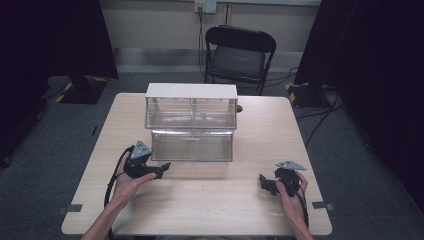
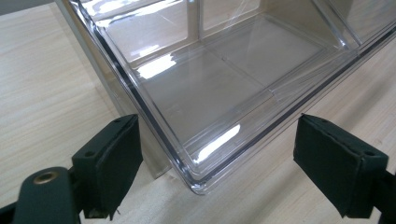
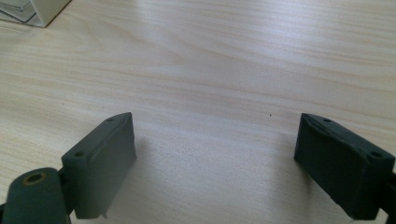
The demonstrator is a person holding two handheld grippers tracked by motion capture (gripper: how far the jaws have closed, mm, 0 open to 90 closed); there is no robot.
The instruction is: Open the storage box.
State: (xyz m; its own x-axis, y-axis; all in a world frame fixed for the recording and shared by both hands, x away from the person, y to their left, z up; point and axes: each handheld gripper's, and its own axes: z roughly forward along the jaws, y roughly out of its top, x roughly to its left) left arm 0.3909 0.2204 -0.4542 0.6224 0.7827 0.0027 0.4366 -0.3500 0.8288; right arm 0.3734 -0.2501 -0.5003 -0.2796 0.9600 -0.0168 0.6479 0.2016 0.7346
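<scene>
Left claw (image 2: 217, 122) wide around the clear box (image 2: 219, 88) corner
The box sits by the table's (image 1: 200, 200) far edge. Close slowly on its front wall so it cannot slip. Right claw (image 3: 215, 119) waits wide.

No writing, label, brand, number or sign can be read anywhere, neither on the clear bin (image 1: 192, 129) nor on the table (image 1: 210, 200) (the yellow-and-black striped patches on the floor (image 1: 66, 91) are bare markings, without any words).
</scene>
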